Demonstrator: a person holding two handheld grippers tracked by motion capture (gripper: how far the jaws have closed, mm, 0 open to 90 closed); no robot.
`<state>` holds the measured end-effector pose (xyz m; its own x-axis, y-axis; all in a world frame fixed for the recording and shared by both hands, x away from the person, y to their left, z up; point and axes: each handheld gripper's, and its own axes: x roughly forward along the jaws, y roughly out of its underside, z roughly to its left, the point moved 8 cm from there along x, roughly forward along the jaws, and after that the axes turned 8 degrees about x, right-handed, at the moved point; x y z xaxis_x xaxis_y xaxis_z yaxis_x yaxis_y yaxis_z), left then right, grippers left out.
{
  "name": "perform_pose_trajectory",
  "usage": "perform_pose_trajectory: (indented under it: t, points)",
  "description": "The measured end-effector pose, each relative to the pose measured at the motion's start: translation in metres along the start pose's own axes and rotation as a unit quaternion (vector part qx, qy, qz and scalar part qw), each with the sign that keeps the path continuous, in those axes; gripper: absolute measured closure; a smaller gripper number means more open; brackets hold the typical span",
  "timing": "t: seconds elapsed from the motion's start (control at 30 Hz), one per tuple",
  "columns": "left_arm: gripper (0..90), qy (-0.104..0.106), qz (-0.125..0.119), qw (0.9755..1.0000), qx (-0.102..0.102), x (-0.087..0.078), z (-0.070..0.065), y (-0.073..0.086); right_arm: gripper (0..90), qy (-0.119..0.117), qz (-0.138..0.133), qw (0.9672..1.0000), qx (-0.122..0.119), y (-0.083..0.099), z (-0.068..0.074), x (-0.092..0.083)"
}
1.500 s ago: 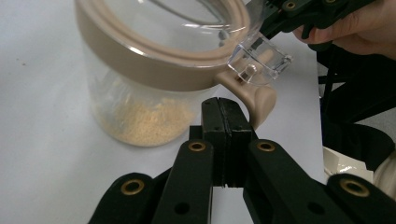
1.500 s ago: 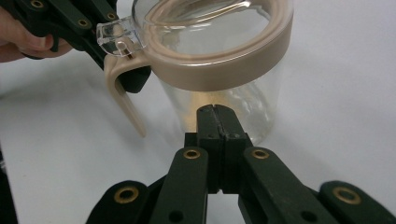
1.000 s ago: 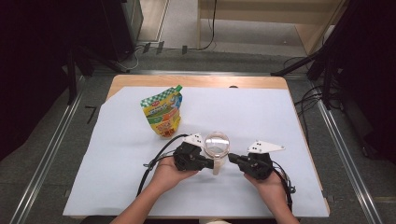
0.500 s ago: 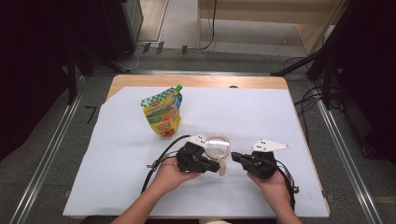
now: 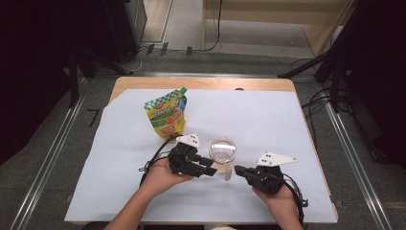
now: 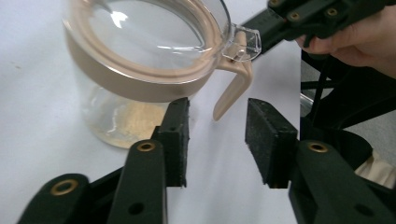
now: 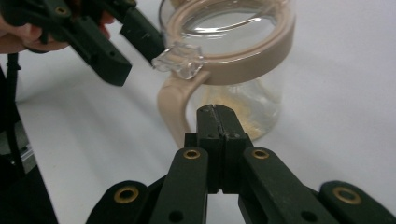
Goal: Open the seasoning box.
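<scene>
Jar (image 5: 223, 152) stands between left tongs (image 5: 209, 168) and right tongs (image 5: 238, 169).

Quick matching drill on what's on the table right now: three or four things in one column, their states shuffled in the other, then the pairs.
Things
1. left gripper
2. right gripper
3. clear glass jar with beige rim and handle
4. green and yellow spouted pouch

States
A. jaws shut, empty
B. lying flat at the far left of the white sheet
C. jaws open, beside the jar
D. upright between the grippers, clear lid on

Pairs: 1-C, 2-A, 3-D, 4-B
</scene>
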<state>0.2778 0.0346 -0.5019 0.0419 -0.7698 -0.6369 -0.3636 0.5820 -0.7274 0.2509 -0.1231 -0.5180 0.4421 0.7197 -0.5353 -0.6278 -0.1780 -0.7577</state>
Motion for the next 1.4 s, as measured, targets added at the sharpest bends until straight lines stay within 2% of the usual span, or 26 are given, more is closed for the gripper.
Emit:
perform_pose_trajectory:
  t: [0.07,0.2,0.27,0.37,0.47,0.77,1.1,1.2,1.4]
  points:
    - [53.6,-0.005,-0.004,1.0000,-0.005,-0.002,0.005,0.001,90.0,-0.007,0.002,1.0000,-0.003,0.002,0.007,0.001]
    - [49.4,-0.015,-0.010,0.9998,-0.004,-0.004,0.010,0.002,90.0,-0.006,0.003,1.0000,-0.003,0.003,0.009,-0.001]
    - [46.7,-0.021,-0.013,0.9997,-0.005,-0.006,0.013,0.003,90.0,-0.014,0.003,0.9999,0.003,0.004,0.010,-0.002]
    - [44.7,-0.026,-0.015,0.9995,-0.007,-0.007,0.016,0.004,90.0,-0.022,0.008,0.9997,-0.001,0.007,0.016,-0.002]
    - [43.4,-0.026,-0.018,0.9994,-0.014,-0.007,0.018,0.005,90.0,-0.024,0.016,0.9995,-0.014,0.011,0.023,0.002]
    - [40.9,-0.029,-0.011,0.9992,-0.026,-0.005,0.023,0.007,90.0,-0.024,0.031,0.9991,-0.016,0.018,0.029,0.020]
    - [40.7,-0.028,-0.012,0.9991,-0.029,-0.005,0.024,0.007,90.0,-0.016,0.031,0.9992,-0.021,0.020,0.028,0.034]
    - [40.7,-0.029,-0.013,0.9993,-0.022,-0.004,0.021,0.006,90.0,-0.011,0.034,0.9990,-0.028,0.020,0.028,0.034]
    - [40.8,-0.029,-0.012,0.9992,-0.025,-0.004,0.022,0.007,90.0,-0.010,0.037,0.9989,-0.028,0.020,0.025,0.033]
